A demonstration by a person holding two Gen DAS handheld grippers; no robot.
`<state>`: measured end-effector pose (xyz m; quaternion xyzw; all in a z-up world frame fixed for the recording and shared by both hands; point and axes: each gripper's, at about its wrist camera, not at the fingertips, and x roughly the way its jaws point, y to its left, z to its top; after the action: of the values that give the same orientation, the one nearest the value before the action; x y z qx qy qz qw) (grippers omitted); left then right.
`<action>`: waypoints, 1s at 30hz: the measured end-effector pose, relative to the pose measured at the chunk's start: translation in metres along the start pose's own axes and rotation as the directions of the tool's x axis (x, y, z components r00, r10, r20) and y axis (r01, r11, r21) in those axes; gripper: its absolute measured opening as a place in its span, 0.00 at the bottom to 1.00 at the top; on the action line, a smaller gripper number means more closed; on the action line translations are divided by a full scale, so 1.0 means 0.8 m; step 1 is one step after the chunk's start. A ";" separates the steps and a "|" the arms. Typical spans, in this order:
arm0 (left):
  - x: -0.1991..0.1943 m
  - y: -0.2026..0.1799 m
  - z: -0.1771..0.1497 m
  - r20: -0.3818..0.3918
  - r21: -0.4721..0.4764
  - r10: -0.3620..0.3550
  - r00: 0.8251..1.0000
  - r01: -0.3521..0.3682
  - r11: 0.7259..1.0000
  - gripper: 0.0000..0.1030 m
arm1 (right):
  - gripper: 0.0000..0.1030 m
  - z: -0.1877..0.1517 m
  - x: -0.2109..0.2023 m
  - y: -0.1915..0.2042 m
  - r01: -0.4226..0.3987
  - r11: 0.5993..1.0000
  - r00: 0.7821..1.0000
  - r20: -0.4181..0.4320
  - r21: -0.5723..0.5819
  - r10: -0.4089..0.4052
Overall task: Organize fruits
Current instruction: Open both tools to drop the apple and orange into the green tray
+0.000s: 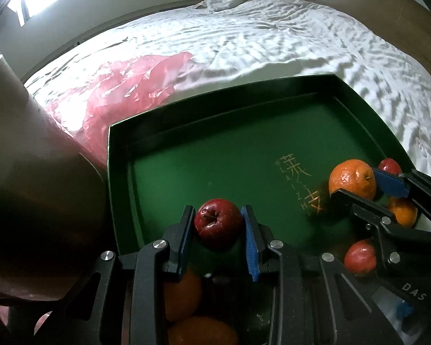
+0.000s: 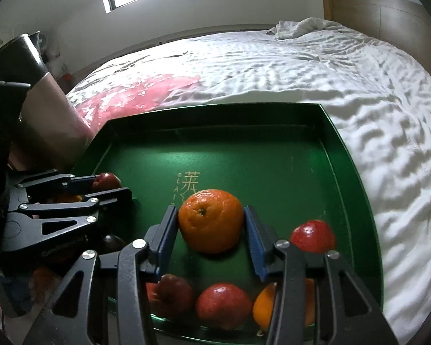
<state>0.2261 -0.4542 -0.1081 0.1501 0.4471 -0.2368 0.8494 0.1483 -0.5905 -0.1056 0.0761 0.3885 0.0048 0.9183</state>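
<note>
A green tray (image 1: 215, 126) lies on the bed and also shows in the right wrist view (image 2: 273, 118). My left gripper (image 1: 218, 227) is shut on a dark red apple (image 1: 217, 225) over the tray's near left part. My right gripper (image 2: 211, 224) holds an orange (image 2: 211, 220) between its pads; its left pad touches, a slight gap shows at the right pad. The left wrist view shows that orange (image 1: 353, 179) and the right gripper (image 1: 367, 187). More red apples (image 2: 313, 235) (image 2: 224, 306) and oranges (image 2: 263, 306) (image 1: 184, 291) lie along the tray's near side.
A pink plastic bag (image 1: 123, 92) lies on the white sheet (image 1: 287, 43) behind the tray's left corner. A metal pot (image 2: 43, 97) stands left of the tray. A wooden headboard (image 2: 388, 14) is at the far right.
</note>
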 end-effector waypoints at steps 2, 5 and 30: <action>0.000 -0.001 0.001 -0.003 -0.002 0.002 1.000 -0.002 1.000 0.27 | 0.71 0.000 0.000 0.001 0.003 1.000 1.000 0.002 -0.001 -0.003; -0.005 -0.003 0.003 0.007 0.016 0.017 1.000 -0.017 1.000 0.32 | 0.72 0.000 -0.001 -0.001 0.013 1.000 1.000 0.004 0.007 -0.013; -0.162 -0.020 -0.063 0.203 0.002 0.003 0.979 -0.004 1.000 0.68 | 1.00 -0.020 -0.140 0.036 0.102 0.995 0.989 0.105 -0.016 -0.100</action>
<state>0.1193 -0.4093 -0.0291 0.1271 0.3576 -0.2498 0.8908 0.0602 -0.5673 -0.0329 0.0466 0.3433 -0.0415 0.9372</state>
